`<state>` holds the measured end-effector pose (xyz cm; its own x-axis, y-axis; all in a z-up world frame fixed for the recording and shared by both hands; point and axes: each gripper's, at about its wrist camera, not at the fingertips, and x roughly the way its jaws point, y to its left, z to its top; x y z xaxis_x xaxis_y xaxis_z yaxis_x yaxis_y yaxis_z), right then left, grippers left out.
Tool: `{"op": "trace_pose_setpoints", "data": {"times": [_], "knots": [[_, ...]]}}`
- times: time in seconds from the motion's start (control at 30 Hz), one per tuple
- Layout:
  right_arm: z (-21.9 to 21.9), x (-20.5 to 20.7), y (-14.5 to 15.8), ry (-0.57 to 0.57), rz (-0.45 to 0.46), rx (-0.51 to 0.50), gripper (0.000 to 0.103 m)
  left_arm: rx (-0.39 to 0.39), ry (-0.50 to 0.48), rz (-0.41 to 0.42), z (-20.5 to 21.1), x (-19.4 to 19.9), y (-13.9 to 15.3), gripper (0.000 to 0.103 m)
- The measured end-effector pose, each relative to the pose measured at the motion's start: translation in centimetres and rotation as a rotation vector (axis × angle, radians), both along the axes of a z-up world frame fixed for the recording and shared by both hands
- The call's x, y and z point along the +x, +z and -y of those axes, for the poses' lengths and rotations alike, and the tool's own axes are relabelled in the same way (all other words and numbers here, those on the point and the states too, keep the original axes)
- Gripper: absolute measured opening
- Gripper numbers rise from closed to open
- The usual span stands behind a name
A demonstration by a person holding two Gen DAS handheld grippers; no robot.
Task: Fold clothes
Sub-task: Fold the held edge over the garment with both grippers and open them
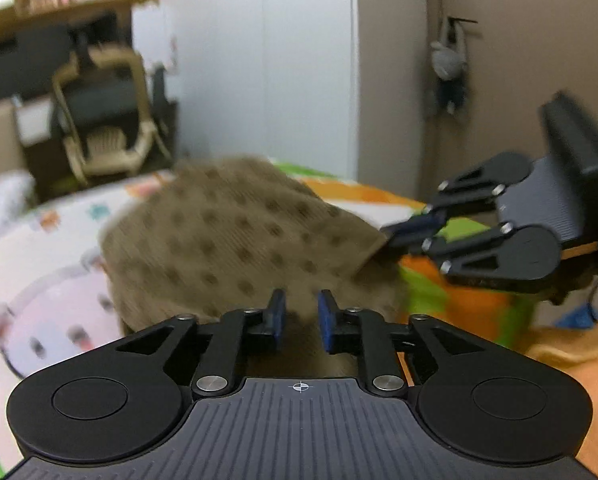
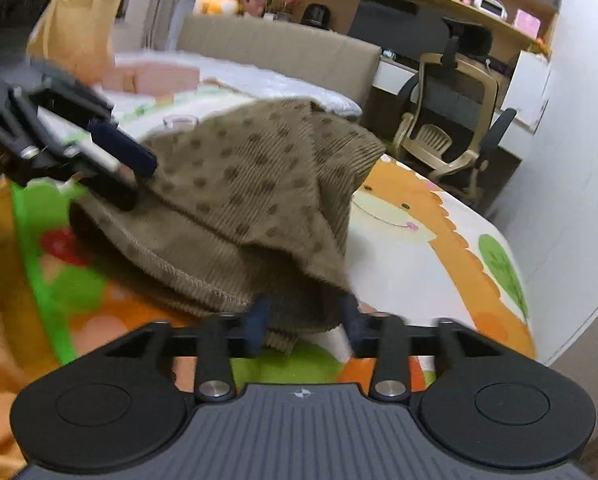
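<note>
A brown ribbed garment with dark dots (image 1: 235, 232) lies heaped and partly folded on a colourful cartoon mat (image 2: 411, 248). My left gripper (image 1: 302, 318) hovers at the garment's near edge. Its blue pads (image 1: 278, 314) stand apart, and only cloth beyond shows in the gap. In the left wrist view my right gripper (image 1: 399, 237) comes in from the right, its tips at a lifted corner of the garment. In the right wrist view my right gripper (image 2: 305, 318) is open, with the loose hem of the garment (image 2: 239, 184) lying between its pads. My left gripper (image 2: 139, 176) sits at the garment's far left side.
An orange cloth (image 1: 579, 364) lies at the mat's near side. A beige office chair (image 2: 447, 128) and a desk stand beyond the mat. A padded headboard (image 2: 283, 48) with plush toys lies behind it. A white wardrobe (image 1: 267, 60) and a beige door rise nearby.
</note>
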<state>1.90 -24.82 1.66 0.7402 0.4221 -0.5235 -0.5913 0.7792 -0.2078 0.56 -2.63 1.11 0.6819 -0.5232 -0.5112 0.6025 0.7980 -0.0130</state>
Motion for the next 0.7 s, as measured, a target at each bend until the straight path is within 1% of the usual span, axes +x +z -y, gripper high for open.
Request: {"op": "trace_pose_setpoints", "data": {"times": [0.03,0.1,0.13,0.2,0.3,0.37,0.4,0.43,0.47,0.5,0.53,0.57,0.6,0.63,0.67,0.7], "knots": [[0.7,0.2,0.7,0.004,-0.010,0.049,0.064,-0.022,-0.008,-0.011,-0.6,-0.1,0.2,0.053],[2.2,0.7,2.2,0.011,-0.029,0.147,0.068,-0.070,-0.018,-0.028,-1.9,-0.3,0.7,0.064],[2.5,1.7,2.9,0.001,-0.044,0.207,0.069,-0.100,-0.017,-0.028,-2.7,-0.2,1.3,0.070],[3.1,3.8,4.3,-0.022,-0.075,0.330,0.068,-0.155,0.011,-0.018,-4.2,0.5,2.4,0.076],[2.1,8.5,5.4,-0.078,-0.131,0.448,0.068,-0.229,0.105,-0.013,-6.2,3.4,3.7,0.078],[0.7,11.9,4.8,-0.101,-0.176,0.441,0.068,-0.272,0.171,-0.023,-7.2,5.9,4.1,0.078],[-0.1,13.6,4.5,-0.112,-0.198,0.435,0.068,-0.294,0.198,-0.034,-7.6,7.1,4.1,0.076],[-0.8,15.3,4.2,-0.123,-0.221,0.429,0.061,-0.317,0.218,-0.049,-7.8,8.3,4.0,0.075],[-1.7,16.5,3.7,-0.122,-0.240,0.409,0.048,-0.339,0.230,-0.067,-8.0,9.5,3.8,0.073],[-2.5,17.5,3.5,-0.099,-0.263,0.402,0.021,-0.360,0.234,-0.088,-8.0,10.5,3.5,0.070],[-3.1,17.7,3.7,-0.079,-0.260,0.407,0.017,-0.375,0.237,-0.110,-8.0,11.5,3.2,0.068],[-3.4,17.9,4.2,-0.064,-0.230,0.417,0.015,-0.375,0.242,-0.125,-8.0,12.4,2.8,0.066],[-3.5,18.0,4.7,-0.058,-0.198,0.408,0.012,-0.365,0.249,-0.135,-7.9,13.0,2.4,0.063],[-3.6,18.0,5.1,-0.053,-0.166,0.397,0.011,-0.354,0.257,-0.144,-7.9,13.7,2.1,0.062],[-3.6,18.5,4.9,-0.070,-0.148,0.362,0.011,-0.344,0.264,-0.154,-7.9,14.3,1.7,0.062],[-3.6,19.1,4.0,-0.104,-0.153,0.309,0.011,-0.336,0.271,-0.158,-8.0,14.6,1.4,0.062]]}}
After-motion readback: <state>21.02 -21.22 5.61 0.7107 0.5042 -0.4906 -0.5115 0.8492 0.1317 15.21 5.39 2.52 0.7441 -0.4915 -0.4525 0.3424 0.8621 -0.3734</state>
